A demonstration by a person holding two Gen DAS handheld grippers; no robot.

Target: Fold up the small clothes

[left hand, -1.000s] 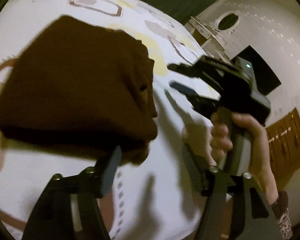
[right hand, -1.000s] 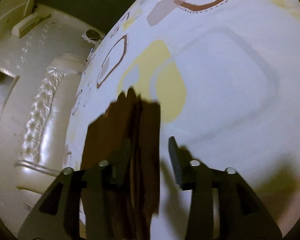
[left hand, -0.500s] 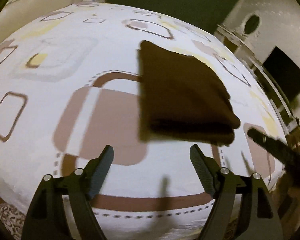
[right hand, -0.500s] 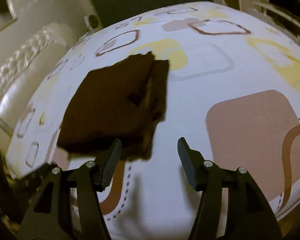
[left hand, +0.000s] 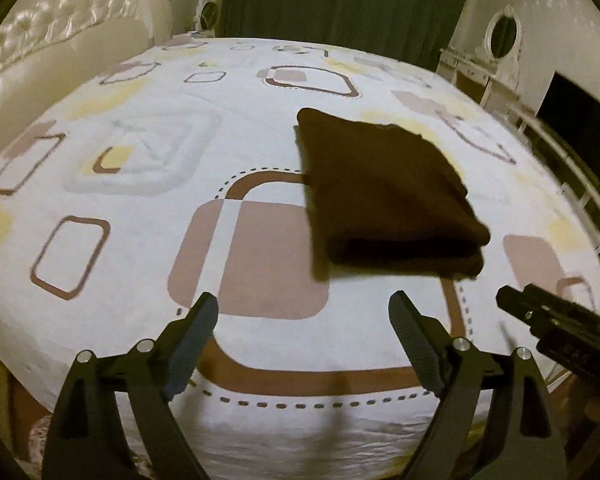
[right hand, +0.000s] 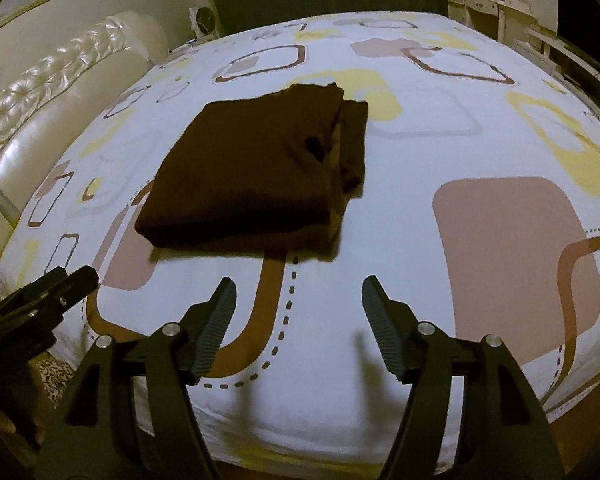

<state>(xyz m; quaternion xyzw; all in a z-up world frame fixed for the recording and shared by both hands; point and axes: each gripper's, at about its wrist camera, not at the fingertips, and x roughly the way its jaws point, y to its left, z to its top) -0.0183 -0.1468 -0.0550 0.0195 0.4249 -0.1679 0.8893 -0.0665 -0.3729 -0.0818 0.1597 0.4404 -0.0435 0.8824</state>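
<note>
Left tool spread wide with nothing in it, right tool just the same, both hovering over the near edge of the bed. Beyond them the folded brown garment lies flat on the patterned sheet, apart from both tools; padded headboard behind.

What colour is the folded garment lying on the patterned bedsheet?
Dark brown; the folded garment shows best in the right wrist view.
</note>
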